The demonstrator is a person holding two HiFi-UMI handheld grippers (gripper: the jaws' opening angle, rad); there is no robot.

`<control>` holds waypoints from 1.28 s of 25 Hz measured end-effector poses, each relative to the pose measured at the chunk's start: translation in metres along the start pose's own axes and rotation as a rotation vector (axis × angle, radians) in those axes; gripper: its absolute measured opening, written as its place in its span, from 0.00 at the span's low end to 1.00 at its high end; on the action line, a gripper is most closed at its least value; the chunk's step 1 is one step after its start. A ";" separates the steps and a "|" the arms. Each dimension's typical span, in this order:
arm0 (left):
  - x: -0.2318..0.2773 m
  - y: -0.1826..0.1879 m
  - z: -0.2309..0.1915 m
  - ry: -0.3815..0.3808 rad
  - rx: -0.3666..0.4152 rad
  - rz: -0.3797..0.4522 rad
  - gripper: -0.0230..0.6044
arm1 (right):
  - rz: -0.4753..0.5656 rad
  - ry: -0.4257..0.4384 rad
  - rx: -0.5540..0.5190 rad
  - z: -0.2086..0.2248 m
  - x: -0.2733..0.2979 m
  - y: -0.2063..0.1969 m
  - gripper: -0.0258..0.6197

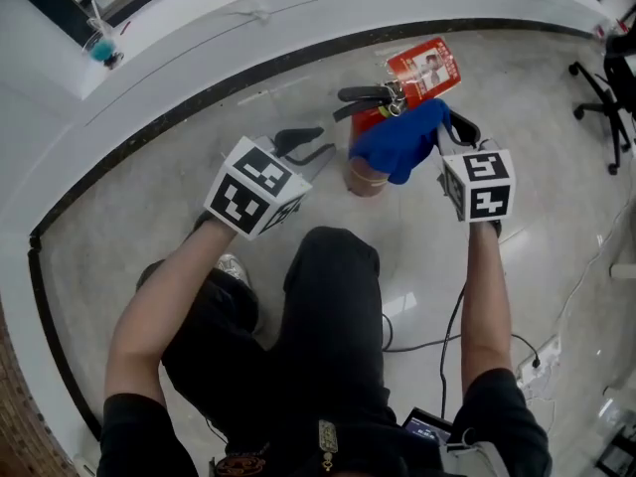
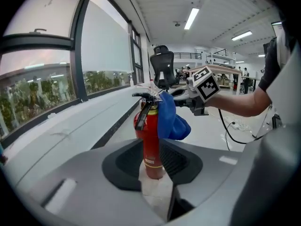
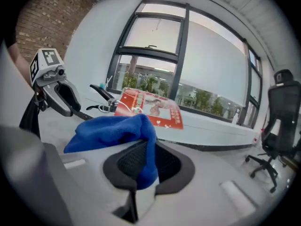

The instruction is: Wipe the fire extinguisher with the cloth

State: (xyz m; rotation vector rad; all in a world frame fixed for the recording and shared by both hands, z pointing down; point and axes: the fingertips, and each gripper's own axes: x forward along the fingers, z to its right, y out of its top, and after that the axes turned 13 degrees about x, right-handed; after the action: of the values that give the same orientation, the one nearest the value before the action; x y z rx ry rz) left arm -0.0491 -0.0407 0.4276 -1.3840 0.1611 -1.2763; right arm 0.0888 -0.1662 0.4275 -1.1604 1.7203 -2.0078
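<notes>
A red fire extinguisher (image 1: 364,124) with a black handle stands upright on the pale floor, and a red tag (image 1: 425,68) hangs at its top. My right gripper (image 1: 449,132) is shut on a blue cloth (image 1: 397,142), which lies against the extinguisher's upper right side. In the right gripper view the cloth (image 3: 113,131) hangs out of the shut jaws (image 3: 143,166), with the tag (image 3: 150,107) behind it. My left gripper (image 1: 303,147) is just left of the extinguisher and open. In its own view the cylinder (image 2: 150,145) shows in the gap between the jaws, beside the cloth (image 2: 169,119).
A white window ledge (image 1: 199,48) with a dark floor strip curves behind the extinguisher. An office chair (image 1: 606,87) stands at the far right. Cables (image 1: 447,336) run over the floor by the person's legs (image 1: 328,296). A brick wall (image 1: 20,415) is at the lower left.
</notes>
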 end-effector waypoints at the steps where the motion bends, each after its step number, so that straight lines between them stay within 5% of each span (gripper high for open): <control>1: 0.007 -0.002 0.004 -0.019 -0.012 0.008 0.21 | -0.001 -0.024 0.023 0.003 -0.003 -0.006 0.10; 7: 0.042 -0.002 0.032 -0.126 -0.069 0.072 0.20 | 0.043 -0.064 0.124 -0.012 -0.023 -0.017 0.10; 10: 0.055 0.005 0.037 -0.141 -0.130 0.118 0.31 | 0.054 -0.089 0.140 -0.018 -0.028 -0.021 0.10; 13: 0.065 0.009 0.028 -0.088 -0.131 0.125 0.29 | 0.060 -0.103 0.147 -0.023 -0.032 -0.022 0.10; 16: 0.067 0.005 0.017 -0.035 -0.118 0.126 0.10 | 0.058 -0.100 0.146 -0.025 -0.033 -0.020 0.10; 32: 0.075 0.003 -0.036 0.091 -0.201 0.190 0.09 | 0.019 -0.052 0.009 -0.045 -0.037 -0.010 0.10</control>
State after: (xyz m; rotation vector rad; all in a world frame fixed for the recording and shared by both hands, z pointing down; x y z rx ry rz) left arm -0.0440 -0.1182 0.4582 -1.4432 0.4833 -1.1889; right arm 0.0842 -0.1072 0.4226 -1.1780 1.6888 -1.9546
